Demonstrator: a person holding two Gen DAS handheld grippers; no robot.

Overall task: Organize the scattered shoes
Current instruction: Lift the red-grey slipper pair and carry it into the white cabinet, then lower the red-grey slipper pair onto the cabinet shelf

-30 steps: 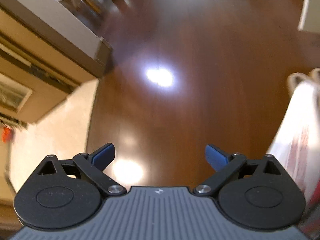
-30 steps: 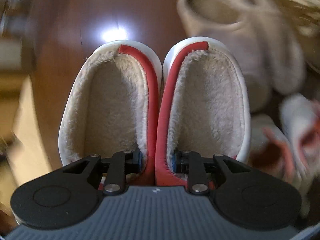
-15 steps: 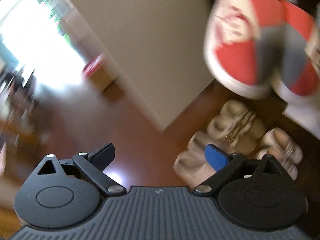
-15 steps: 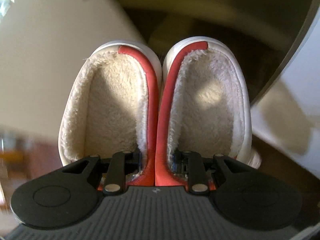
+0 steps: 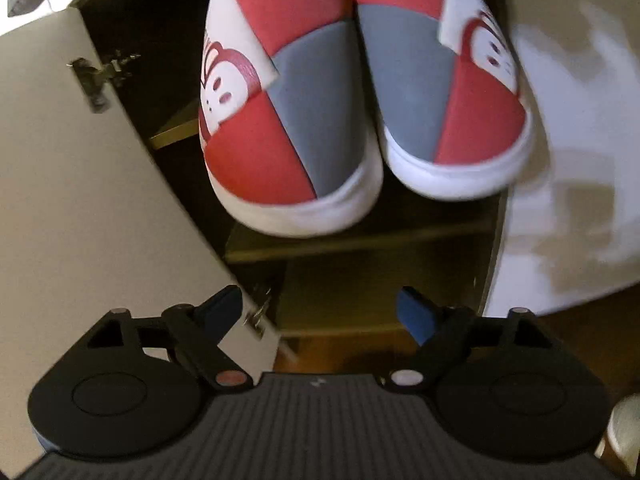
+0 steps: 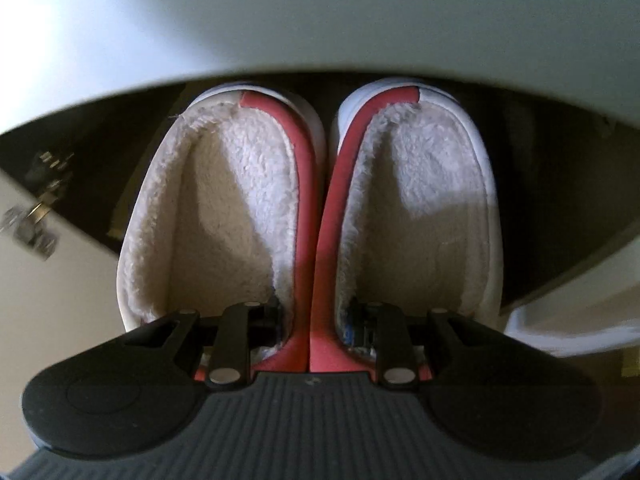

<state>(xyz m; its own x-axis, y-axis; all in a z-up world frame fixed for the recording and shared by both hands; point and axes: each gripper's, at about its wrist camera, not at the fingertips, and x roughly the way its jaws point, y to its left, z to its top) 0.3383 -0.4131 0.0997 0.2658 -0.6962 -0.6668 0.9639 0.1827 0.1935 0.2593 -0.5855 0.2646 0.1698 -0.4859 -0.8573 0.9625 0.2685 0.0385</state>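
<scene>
The pair of slippers (image 6: 312, 216) is lined with cream fleece, fluffy and matt, edged by a smooth red band with a faint sheen. Their uppers (image 5: 360, 92) look like matt cloth in red and grey panels, with white patches printed in red, above smooth white rubbery soles. The cabinet door (image 5: 80, 208) is smooth and matt cream, its hinge (image 5: 94, 78) bare shiny metal. The shelves (image 5: 360, 236) look like dull wood. The left gripper (image 5: 320, 316) is matt black plastic with blue pads (image 5: 416, 316) and a ribbed grey body.
</scene>
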